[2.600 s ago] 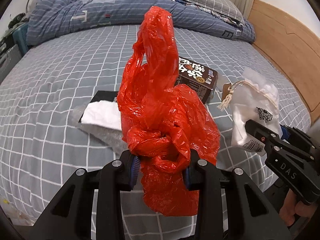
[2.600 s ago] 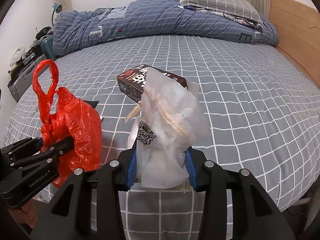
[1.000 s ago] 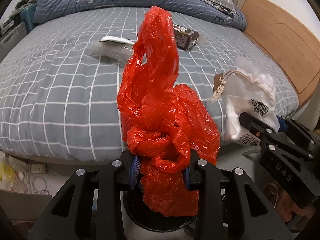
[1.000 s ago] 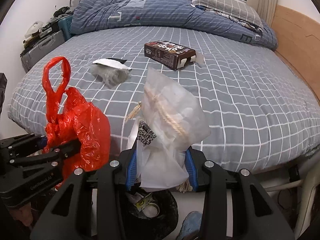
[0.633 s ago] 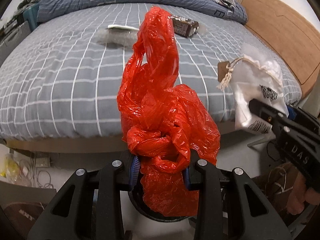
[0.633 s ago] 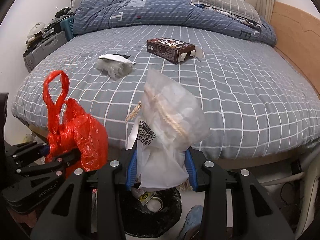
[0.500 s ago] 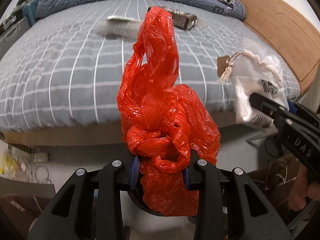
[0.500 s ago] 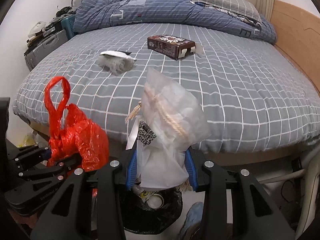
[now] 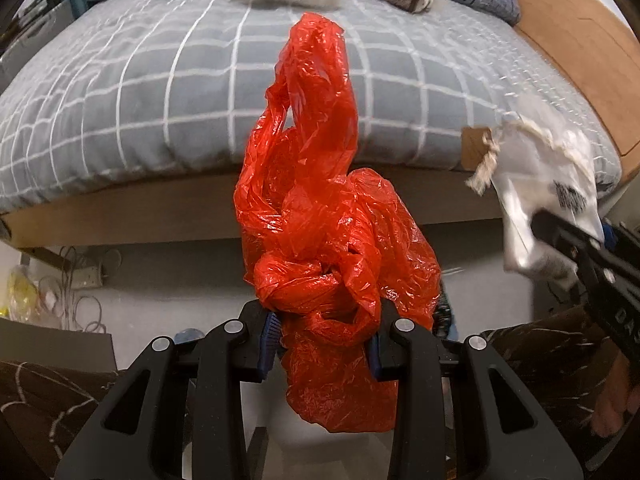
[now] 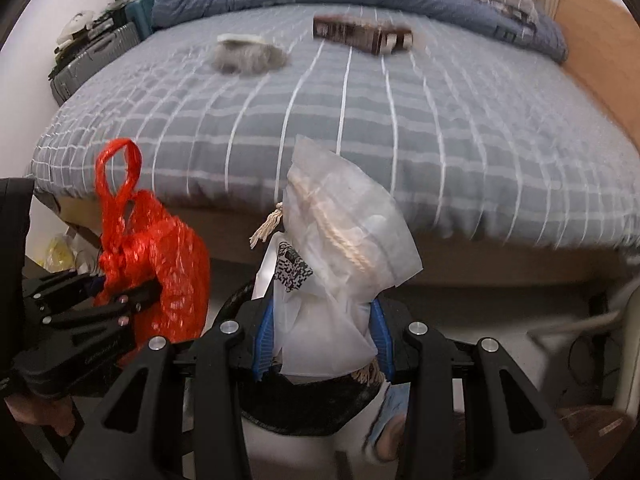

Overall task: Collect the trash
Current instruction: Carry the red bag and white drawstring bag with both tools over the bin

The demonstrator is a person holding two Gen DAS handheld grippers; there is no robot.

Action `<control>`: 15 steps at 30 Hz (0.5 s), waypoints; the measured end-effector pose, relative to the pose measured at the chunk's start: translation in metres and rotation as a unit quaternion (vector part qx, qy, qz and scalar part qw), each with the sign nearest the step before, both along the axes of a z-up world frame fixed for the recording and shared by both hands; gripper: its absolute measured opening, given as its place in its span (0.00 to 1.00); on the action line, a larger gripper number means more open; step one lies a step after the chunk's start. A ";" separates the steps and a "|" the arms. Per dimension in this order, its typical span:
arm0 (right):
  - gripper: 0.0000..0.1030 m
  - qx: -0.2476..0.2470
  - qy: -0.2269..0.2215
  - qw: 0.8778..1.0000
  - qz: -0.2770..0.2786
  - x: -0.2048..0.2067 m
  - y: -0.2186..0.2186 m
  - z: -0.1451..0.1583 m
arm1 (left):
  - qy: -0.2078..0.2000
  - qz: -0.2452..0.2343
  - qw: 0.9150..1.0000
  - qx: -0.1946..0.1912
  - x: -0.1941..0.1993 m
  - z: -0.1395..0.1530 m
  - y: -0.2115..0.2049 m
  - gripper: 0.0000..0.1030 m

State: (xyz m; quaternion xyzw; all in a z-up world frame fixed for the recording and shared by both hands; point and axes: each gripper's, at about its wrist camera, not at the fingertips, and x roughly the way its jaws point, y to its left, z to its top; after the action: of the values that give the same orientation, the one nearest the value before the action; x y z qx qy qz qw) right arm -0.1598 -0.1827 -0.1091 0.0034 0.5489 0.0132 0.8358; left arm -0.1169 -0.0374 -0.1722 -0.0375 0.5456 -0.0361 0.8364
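L tool clenched on red plastic bag; R tool clenched on white drawstring pouch, both near bed edge, above black bin.

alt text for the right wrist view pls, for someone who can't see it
The right gripper clamps a translucent white bag with a rope drawstring above a black bin on the floor. To its left, the left gripper holds a red plastic bag; a grey checked bed fills the background.
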 end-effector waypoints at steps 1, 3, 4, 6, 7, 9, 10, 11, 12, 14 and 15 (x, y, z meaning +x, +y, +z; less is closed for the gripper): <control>0.38 0.005 0.011 1.000 -0.002 -0.001 0.001 -0.008 | 0.006 0.004 1.000 0.001 0.002 -0.008 0.003 0.32; 0.38 0.010 0.025 1.000 0.004 -0.004 0.004 -0.022 | 0.018 0.013 1.000 -0.003 0.005 -0.019 0.009 0.32; 0.38 0.009 0.033 0.999 0.008 -0.005 0.005 -0.031 | 0.022 0.016 1.000 -0.001 0.007 -0.025 0.011 0.32; 0.38 0.010 0.047 0.999 0.009 -0.005 0.005 -0.045 | 0.027 0.018 0.999 0.003 0.010 -0.035 0.014 0.32; 0.38 0.013 0.056 0.998 0.009 -0.004 0.004 -0.052 | 0.031 0.019 0.999 0.001 0.012 -0.039 0.015 0.32; 0.38 0.015 0.067 0.998 0.013 -0.003 0.006 -0.063 | 0.040 0.023 0.999 0.008 0.015 -0.050 0.018 0.32; 0.38 0.016 0.071 0.997 0.016 -0.002 0.007 -0.069 | 0.044 0.025 0.999 0.011 0.016 -0.055 0.018 0.32; 0.38 0.018 0.075 0.997 0.019 -0.001 0.008 -0.073 | 0.049 0.028 0.998 0.011 0.018 -0.060 0.020 0.32; 0.38 0.019 0.077 0.997 0.021 0.001 0.009 -0.076 | 0.055 0.030 0.998 0.009 0.019 -0.065 0.021 0.32; 0.38 0.020 0.086 0.996 0.024 0.005 0.011 -0.088 | 0.063 0.030 0.997 0.014 0.022 -0.074 0.020 0.32; 0.38 0.021 0.094 0.995 0.025 0.008 0.012 -0.096 | 0.067 0.029 0.997 0.015 0.024 -0.079 0.019 0.32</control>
State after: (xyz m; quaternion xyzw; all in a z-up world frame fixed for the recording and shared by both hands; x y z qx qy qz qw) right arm -0.1522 -0.1708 -0.2051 0.0087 0.6245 0.0452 0.7797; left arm -0.0930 -0.0184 -0.2507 -0.0434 0.5995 -0.0013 0.7992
